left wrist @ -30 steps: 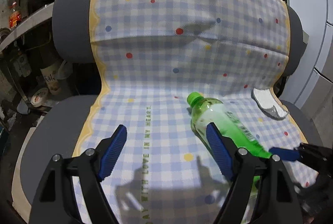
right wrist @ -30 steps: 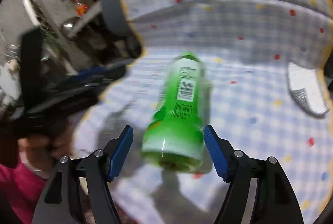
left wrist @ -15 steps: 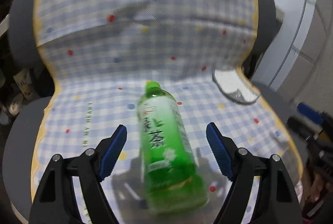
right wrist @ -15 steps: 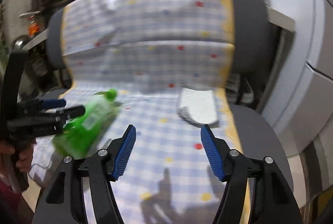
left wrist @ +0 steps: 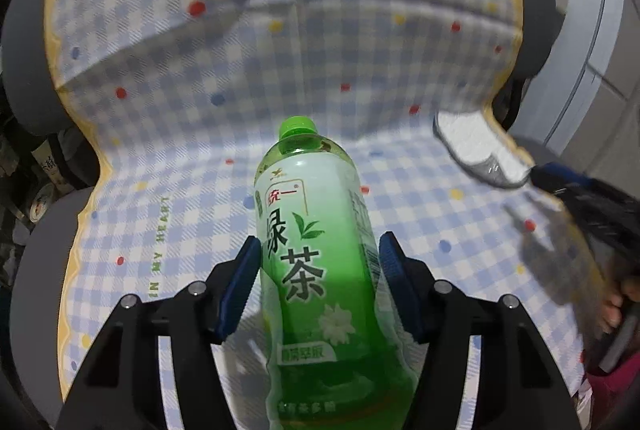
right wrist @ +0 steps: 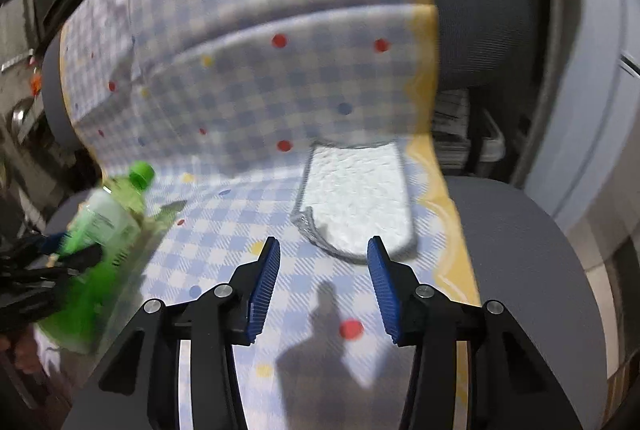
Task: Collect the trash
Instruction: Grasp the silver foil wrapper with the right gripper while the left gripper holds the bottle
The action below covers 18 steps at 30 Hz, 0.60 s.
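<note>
Step in hand: the two pieces of trash on the chair seat are being taken up, one by each hand.
Left gripper (left wrist: 318, 270): its fingers stand on both sides of the green tea bottle (left wrist: 316, 254) and are closing; the blue pads seem to be right at the bottle's sides, but I cannot tell if they already press it.
Bottle place: it lies on the checked seat cover (left wrist: 192, 214), cap pointing toward the backrest, body between the left fingers.
Bottle label: large Chinese characters 绿茶 (green tea), a small red and white brand mark above them with the characters 统一, a leaf drawing and a white flower; the small lines at the bottom are too blurred to read.
Cover writing: green letters along the seat, "IN MY HEART" is readable.
Right gripper (right wrist: 323, 282): fingers half spread and closing, nothing between them.
White wrapper (right wrist: 356, 202): a flat white packet with a grey edge, lying just beyond the right fingers, near the yellow border of the cover.
Next move, my judgement: the left needs a firm squeeze before lifting; the right must go forward and lower to catch the thin packet's edge.
</note>
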Available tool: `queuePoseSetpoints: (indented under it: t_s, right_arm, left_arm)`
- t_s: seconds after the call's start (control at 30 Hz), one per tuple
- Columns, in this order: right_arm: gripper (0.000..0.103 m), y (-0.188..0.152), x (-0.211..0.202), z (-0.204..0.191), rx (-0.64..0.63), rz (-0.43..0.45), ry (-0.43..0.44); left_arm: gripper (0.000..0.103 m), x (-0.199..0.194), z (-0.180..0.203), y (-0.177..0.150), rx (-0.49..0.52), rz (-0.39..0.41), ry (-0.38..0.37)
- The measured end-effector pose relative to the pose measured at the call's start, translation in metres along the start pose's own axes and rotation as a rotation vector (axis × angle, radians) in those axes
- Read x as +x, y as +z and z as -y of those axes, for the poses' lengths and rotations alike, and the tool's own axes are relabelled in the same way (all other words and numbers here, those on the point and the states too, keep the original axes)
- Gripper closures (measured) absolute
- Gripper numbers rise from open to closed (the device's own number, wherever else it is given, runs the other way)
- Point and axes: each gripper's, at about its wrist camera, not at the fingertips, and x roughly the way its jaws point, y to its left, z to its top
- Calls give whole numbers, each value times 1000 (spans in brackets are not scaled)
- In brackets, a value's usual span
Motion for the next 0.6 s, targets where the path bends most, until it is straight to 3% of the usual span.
queuePoseSetpoints:
  t_s: [0.2,0.23,0.27,0.3,0.33,0.5,0.6]
  right_arm:
    - [57,11,39,-24,-122,-59,-25]
    - [63,11,45,-26,-135,-75,-41]
    - [81,10,49,-27,-144,-90,-53]
    - [93,9,49,-28,-147,-99,-57]
    - [98,7,45,-29,-147,-95,-53]
    - [100,-3,-19,-36,-129,15,-33]
    - [100,-17,-82,-34,-70,95,-17]
  left_arm:
    - [43,-21,-12,2,-36,66,-11]
    - [43,-23,-13,2,-38,68,-12]
    - [43,-25,-14,1,-38,69,-13]
    - [43,-27,-14,-1,-39,68,-16]
    - [43,-29,-14,-2,-39,67,-22]
    - [43,-44,-3,-13,-19,83,-53]
    - [43,-62,11,-24,-3,116,-94]
